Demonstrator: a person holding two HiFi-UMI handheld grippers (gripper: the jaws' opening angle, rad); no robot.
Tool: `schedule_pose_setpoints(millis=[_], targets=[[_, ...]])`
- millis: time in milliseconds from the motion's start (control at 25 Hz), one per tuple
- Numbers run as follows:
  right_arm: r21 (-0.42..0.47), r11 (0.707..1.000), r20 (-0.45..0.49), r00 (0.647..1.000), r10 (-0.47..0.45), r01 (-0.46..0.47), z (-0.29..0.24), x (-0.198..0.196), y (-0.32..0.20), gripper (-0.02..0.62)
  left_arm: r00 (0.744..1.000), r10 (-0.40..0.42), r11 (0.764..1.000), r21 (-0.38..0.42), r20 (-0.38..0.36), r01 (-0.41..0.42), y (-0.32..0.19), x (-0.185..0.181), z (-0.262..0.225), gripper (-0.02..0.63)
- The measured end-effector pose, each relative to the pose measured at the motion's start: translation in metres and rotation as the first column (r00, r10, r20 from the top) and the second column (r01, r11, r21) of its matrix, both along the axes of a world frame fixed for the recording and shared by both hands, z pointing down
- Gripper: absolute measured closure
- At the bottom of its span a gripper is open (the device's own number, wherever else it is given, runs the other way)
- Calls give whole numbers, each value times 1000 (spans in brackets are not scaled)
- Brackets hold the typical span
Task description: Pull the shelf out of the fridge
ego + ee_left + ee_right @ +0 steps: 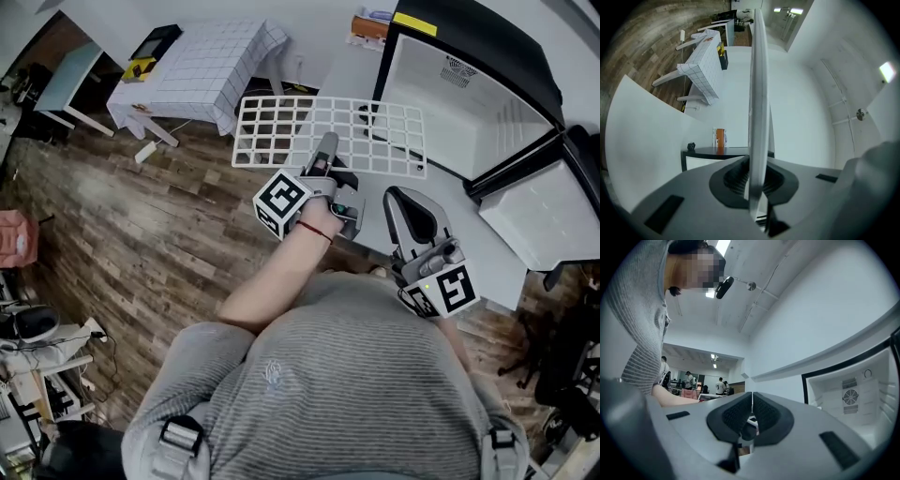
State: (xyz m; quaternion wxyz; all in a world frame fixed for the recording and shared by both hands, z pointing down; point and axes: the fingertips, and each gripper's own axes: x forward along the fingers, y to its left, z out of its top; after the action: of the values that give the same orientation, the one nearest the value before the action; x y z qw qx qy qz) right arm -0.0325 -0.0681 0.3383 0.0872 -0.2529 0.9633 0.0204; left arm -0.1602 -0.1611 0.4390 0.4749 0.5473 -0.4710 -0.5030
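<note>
Fingers clamped on the white wire shelf (309, 120), the left gripper (325, 155) should carry it level, clear of the fridge (469, 103); the right gripper (405, 202) has its fingers shut, empty.

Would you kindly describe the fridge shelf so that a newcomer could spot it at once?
Find the open fridge at the head view's upper right. Just left of its opening, the left gripper holds the shelf by its near edge. It is a white wire grid you can see the floor through, unlike the checked tablecloth beyond.
</note>
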Motion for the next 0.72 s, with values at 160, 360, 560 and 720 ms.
schedule_pose_setpoints(millis=[160, 360, 560, 720], targets=[[7, 999, 0, 999, -40, 40, -4, -15, 0, 581, 1000, -28, 1000, 1, -3, 28, 4, -13, 0, 572], [-8, 998, 4, 998, -61, 61, -2, -25, 1, 581, 999, -48, 999, -1, -16, 48, 8, -24, 1, 572], [-13, 998, -7, 998, -58, 58, 0, -29, -1, 581, 998, -52, 999, 0, -19, 52, 7, -28, 2, 572], [-15, 999, -23, 999, -49, 48, 2, -29, -3, 583, 999, -45, 999, -1, -20, 45, 5, -27, 3, 572]])
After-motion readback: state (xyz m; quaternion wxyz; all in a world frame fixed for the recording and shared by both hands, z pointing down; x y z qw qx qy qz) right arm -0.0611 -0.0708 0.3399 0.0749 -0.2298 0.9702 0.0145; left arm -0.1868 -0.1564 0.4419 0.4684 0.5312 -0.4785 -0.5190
